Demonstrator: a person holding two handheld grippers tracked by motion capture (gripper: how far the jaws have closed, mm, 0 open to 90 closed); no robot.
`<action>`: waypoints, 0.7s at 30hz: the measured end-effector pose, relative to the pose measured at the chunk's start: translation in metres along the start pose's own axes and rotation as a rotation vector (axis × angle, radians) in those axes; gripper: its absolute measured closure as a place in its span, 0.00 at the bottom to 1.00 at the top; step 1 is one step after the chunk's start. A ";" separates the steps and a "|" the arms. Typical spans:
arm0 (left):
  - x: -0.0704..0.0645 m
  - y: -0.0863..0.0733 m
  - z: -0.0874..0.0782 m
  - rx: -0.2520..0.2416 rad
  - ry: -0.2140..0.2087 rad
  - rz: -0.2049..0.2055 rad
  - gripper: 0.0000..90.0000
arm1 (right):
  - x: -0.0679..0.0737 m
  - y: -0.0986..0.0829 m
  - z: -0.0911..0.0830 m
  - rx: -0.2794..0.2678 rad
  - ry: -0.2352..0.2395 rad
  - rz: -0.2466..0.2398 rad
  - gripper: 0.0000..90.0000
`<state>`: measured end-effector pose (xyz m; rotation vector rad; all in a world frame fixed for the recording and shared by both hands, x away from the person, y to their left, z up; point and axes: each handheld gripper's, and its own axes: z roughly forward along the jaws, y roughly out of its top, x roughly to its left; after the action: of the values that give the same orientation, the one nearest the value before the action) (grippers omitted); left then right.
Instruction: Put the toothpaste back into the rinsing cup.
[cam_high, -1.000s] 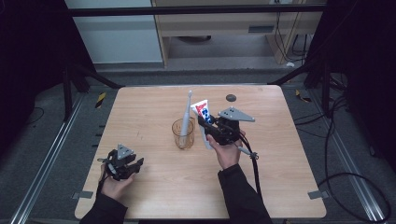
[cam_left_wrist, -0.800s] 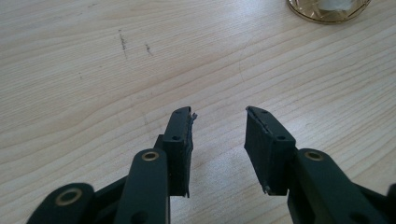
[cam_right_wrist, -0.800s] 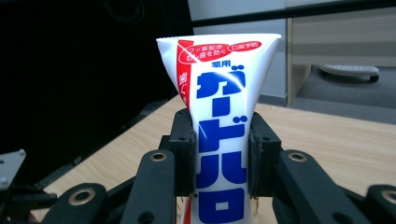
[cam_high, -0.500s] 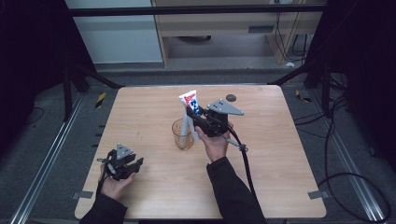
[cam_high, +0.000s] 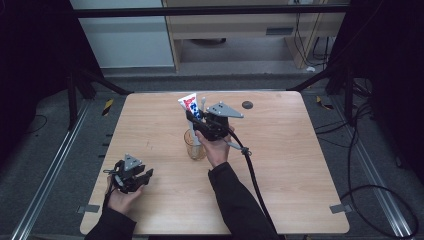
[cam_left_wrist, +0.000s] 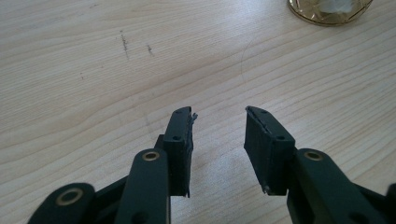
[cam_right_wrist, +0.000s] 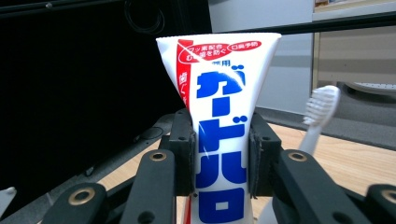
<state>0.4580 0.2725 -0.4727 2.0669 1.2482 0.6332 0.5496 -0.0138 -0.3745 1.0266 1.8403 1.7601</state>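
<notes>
one toothbrush (cam_high: 202, 106) and gripped toothpaste tube (cam_high: 190, 106) stand in cup (cam_high: 195, 147).

The toothpaste tube (cam_right_wrist: 219, 140) is white with blue and red lettering, the toothbrush (cam_right_wrist: 317, 116) white, the cup (cam_high: 195, 145) amber.

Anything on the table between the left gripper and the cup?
No. In the left gripper view, bare wood runs from the open left gripper to the cup; the high view agrees.
</notes>
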 end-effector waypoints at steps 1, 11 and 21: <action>0.000 0.000 0.000 0.000 0.000 0.000 0.68 | 0.000 -0.001 0.002 -0.003 0.002 0.001 0.76; 0.000 0.000 0.000 0.001 -0.001 -0.001 0.68 | 0.000 -0.009 0.019 -0.001 0.007 0.001 0.76; 0.000 0.000 0.000 0.002 -0.002 0.000 0.68 | -0.004 -0.017 0.028 0.022 0.005 -0.012 0.76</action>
<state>0.4582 0.2730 -0.4734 2.0686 1.2486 0.6296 0.5683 0.0040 -0.3956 1.0178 1.8691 1.7410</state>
